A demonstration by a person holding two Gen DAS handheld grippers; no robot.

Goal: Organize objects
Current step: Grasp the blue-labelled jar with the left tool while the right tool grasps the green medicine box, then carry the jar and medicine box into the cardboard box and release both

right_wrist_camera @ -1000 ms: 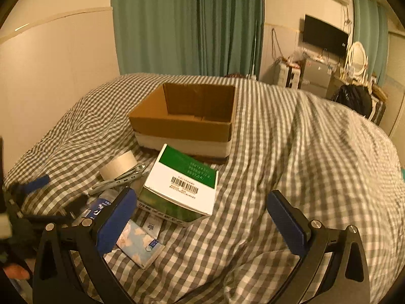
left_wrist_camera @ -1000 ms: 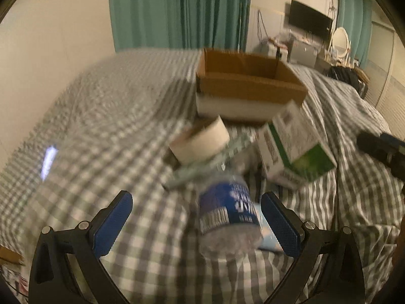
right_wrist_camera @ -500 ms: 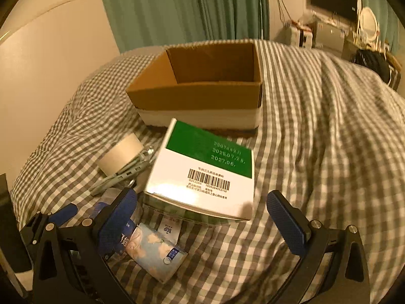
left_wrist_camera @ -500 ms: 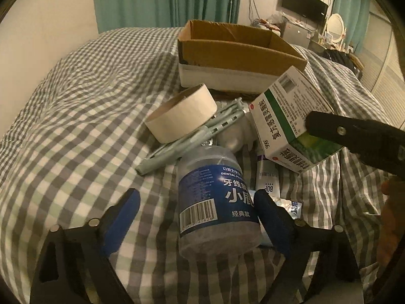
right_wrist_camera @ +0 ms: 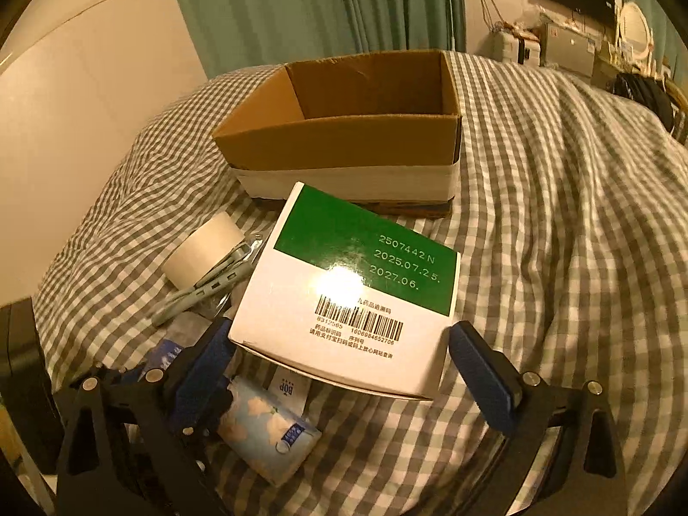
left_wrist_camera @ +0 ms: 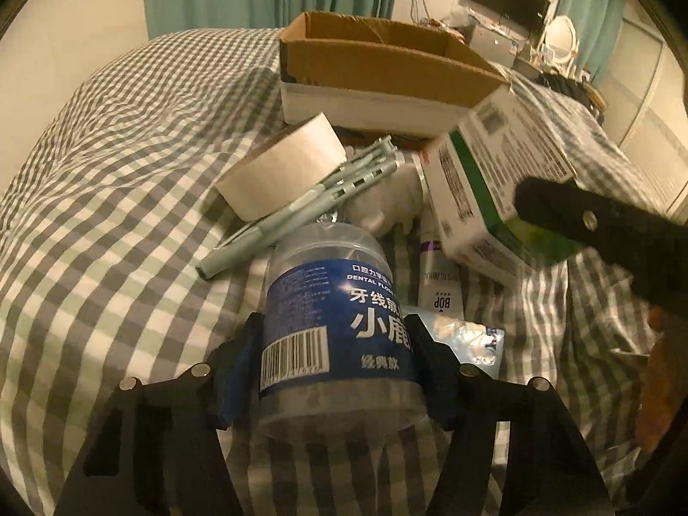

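Blue pads of the left gripper pressed both sides of the clear dental floss jar, which lay on its side on the checked bedspread, well in front of the cardboard box. That open box served as the landmark: just before its near white wall sat the roll of tape, with pale grey pens leaning against the roll and reaching toward the jar.

The right gripper straddled the green-and-white medicine box, which stood tilted just in front of the cardboard box. Its left pad touched the medicine box's corner; the right pad stood just clear of the other side, so the jaws were not yet closed on it. A tissue packet and a small white tube lay below the medicine box, farther from the cardboard box.
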